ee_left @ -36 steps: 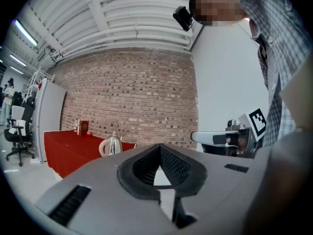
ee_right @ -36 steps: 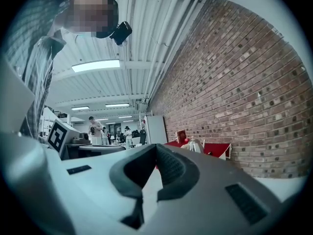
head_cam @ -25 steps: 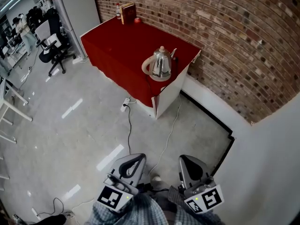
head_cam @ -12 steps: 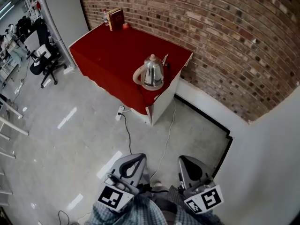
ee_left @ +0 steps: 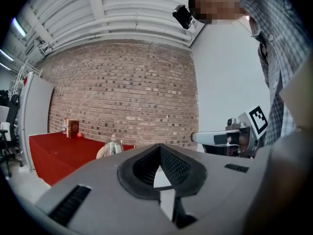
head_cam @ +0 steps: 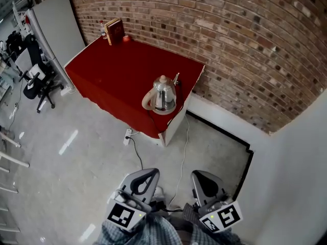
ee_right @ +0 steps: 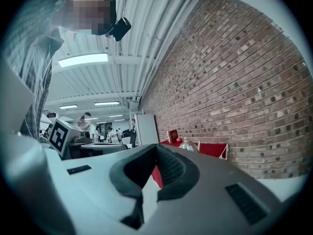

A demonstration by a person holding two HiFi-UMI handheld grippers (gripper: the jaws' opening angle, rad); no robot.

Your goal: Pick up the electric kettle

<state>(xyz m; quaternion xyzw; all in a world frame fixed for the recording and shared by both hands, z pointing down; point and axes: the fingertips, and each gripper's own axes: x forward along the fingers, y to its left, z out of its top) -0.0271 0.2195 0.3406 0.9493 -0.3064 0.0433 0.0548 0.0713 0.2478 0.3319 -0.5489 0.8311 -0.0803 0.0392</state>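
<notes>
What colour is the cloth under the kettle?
Deep red cloth beneath the silver kettle; the head view shows it best.

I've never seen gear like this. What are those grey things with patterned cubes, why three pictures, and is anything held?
No robot here: a person holds a two-jaw gripper in each hand, the left gripper and the right gripper. One picture comes from a camera on the person's head, looking down; the other two from cameras riding on the grippers. Ahead, a red-covered table carries an electric kettle, with a book at its far corner. Both grippers are shut and empty.
</notes>
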